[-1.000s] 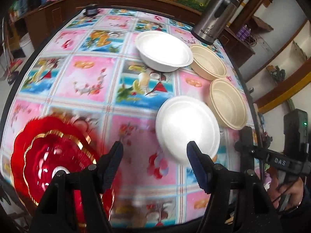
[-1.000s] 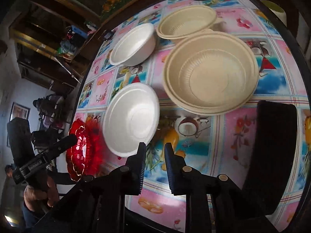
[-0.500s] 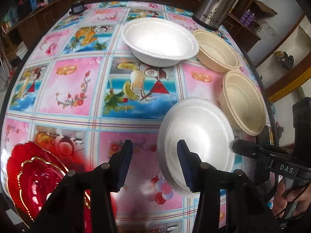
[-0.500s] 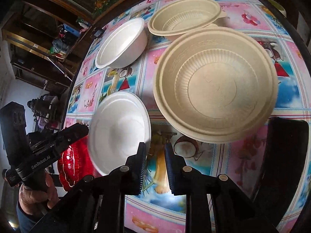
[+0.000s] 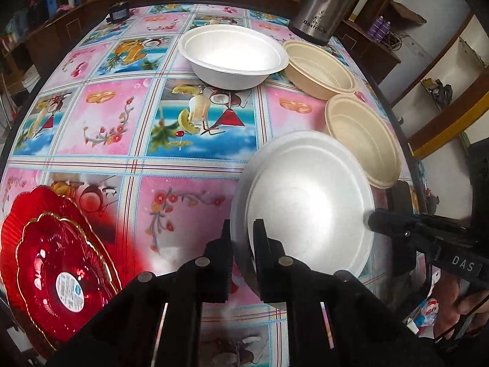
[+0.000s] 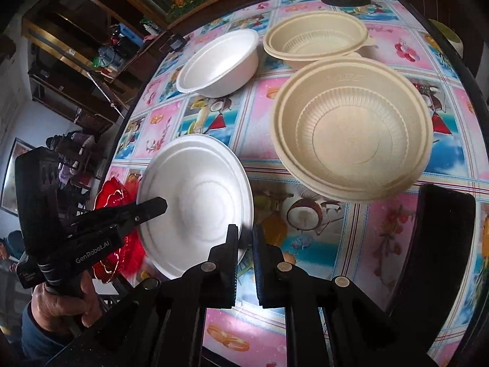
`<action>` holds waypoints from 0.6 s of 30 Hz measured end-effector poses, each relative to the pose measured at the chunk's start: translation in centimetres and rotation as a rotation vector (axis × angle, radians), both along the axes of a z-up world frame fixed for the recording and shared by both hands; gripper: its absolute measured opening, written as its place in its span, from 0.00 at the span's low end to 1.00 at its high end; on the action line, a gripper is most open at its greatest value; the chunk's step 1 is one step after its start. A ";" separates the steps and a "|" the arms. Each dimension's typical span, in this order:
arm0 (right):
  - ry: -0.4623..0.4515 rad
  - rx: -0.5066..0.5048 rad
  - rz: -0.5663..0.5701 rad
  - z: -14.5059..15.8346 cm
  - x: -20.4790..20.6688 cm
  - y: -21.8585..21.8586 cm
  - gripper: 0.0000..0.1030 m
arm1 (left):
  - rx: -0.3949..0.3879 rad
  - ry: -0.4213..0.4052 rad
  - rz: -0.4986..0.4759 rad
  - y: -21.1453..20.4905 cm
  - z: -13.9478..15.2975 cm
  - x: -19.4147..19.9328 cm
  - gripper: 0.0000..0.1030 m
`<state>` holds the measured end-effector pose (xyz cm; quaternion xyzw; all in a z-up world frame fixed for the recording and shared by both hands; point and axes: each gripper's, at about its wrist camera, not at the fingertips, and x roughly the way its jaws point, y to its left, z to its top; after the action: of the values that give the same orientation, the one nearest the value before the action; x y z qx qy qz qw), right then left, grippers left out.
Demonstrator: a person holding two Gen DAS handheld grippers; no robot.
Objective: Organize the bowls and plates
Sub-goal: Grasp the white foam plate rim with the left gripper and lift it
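My left gripper [image 5: 243, 241] is shut on the left rim of the near white foam bowl [image 5: 308, 211], which is tilted up off the table. My right gripper [image 6: 244, 244] is shut on the same bowl's [image 6: 195, 205] opposite rim; it also shows in the left wrist view [image 5: 385, 223]. A second white bowl [image 5: 232, 55] sits at the back. Two beige plastic bowls [image 5: 363, 140] [image 5: 321, 70] sit to the right. Red plates [image 5: 58, 263] lie stacked at the near left.
A steel kettle [image 5: 324, 6] stands at the back right of the floral tablecloth [image 5: 107, 122]. A small black object [image 5: 119, 12] sits at the far edge. A dark chair back [image 6: 440, 250] rises at the table's near right edge.
My left gripper moved right and closed on the white bowl's rim. The bowl has tipped up from lying flat. My right gripper moved in and now pinches the opposite rim.
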<state>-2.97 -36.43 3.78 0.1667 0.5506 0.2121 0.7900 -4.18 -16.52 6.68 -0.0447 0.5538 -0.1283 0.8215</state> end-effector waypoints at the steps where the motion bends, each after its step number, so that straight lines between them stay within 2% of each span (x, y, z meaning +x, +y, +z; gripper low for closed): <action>1: -0.010 -0.004 0.008 0.2 -0.1 0.0 0.10 | 0.002 -0.004 0.004 -0.1 0.1 -0.3 0.11; 9: -0.029 0.003 0.065 0.7 -1.1 -0.5 0.10 | 0.029 -0.032 0.062 -1.0 0.6 -2.7 0.11; 12: -0.032 0.013 0.092 0.7 -1.6 -0.7 0.10 | 0.076 -0.040 0.077 -1.4 1.0 -4.3 0.12; 18: -0.045 0.039 0.156 1.5 -2.4 0.9 0.10 | 0.117 -0.069 0.123 0.3 2.6 -6.7 0.12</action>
<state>-5.36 -35.55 5.23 0.1339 0.5396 0.2874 0.7799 -10.93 -16.24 9.27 -0.0258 0.5279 -0.0465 0.8476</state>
